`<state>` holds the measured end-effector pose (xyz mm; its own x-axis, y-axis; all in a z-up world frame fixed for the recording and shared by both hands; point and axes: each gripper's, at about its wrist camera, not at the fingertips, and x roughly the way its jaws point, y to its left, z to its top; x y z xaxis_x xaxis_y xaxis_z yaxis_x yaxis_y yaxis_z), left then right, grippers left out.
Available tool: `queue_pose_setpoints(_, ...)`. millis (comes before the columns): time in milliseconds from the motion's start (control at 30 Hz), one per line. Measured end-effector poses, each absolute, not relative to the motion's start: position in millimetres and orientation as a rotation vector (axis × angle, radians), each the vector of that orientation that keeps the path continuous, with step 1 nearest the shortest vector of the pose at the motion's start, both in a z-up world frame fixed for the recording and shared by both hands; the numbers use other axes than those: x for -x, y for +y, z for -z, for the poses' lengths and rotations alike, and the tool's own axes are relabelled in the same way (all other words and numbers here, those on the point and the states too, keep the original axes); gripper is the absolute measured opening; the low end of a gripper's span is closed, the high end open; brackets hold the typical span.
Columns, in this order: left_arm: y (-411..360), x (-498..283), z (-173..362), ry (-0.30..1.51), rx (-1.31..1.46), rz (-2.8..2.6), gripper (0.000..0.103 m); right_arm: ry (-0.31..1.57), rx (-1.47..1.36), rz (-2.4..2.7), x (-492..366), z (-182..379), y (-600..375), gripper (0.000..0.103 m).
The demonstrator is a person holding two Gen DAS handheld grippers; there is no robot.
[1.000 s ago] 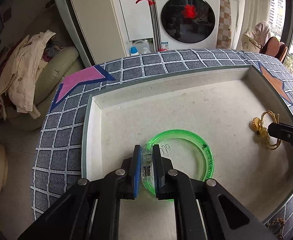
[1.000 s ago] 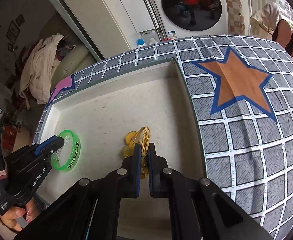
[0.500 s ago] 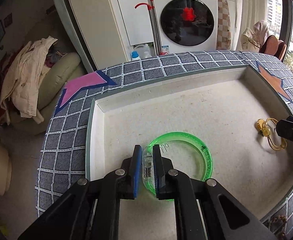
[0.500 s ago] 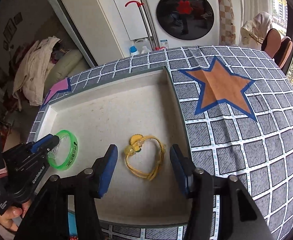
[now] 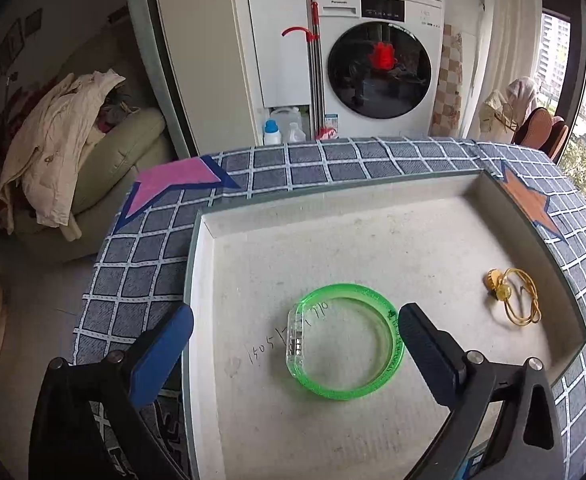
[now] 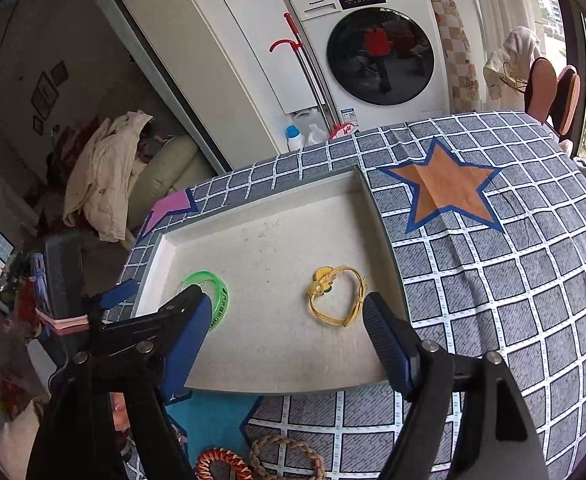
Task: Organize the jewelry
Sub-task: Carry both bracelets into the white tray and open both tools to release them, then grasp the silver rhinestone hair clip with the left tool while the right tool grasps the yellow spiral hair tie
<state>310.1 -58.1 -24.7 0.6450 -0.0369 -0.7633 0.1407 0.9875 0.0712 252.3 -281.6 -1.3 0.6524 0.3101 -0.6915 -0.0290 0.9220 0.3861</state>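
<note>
Lying flat in the tray (image 5: 377,216), the green bangle (image 5: 345,340) is sitting on the left half and the gold bracelet (image 6: 335,298) on the right, well apart, each clear of the walls. The left gripper (image 5: 293,354) is hanging over the bangle with jaws that have just been opening wide, nothing between them. The right gripper (image 6: 285,344) has likewise just been spreading above the bracelet and is gripping nothing. More braided bracelets (image 6: 253,460) are waiting on the cloth (image 6: 513,280) nearer the person, probably next.
</note>
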Motion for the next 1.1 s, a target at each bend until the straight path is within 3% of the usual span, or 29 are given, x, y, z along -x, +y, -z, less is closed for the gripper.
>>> queue_pose_setpoints(233, -49.5, -275.0, -3.8, 0.81, -0.111, 0.129, 0.103, 0.747, -0.381, -0.191, -215.6, -21.0, -284.1, 0.088)
queue_pose_setpoints(333, -39.3, -247.7, -14.8, 0.799, -0.099, 0.155, 0.103, 0.657, -0.349, -0.178, -189.1, -36.7, -281.8, 0.103)
queue_pose_setpoints(500, -21.4, -198.5, -20.5, 0.807, -0.086, 0.194, 0.103, 0.547, -0.343, -0.194, -146.8, -59.9, -275.8, 0.103)
queue_pose_setpoints(767, 12.2, -128.0, -8.5, 0.791, -0.05, 0.14, 0.103, 0.665, -0.358, -0.226, -100.8, -48.3, -261.9, 0.103)
queue_pose_setpoints(1100, 26.1, -81.3, 41.7, 0.874, -0.093, 0.106, 0.103, 0.89, -0.262, -0.129, -36.5, 26.4, -251.6, 0.103)
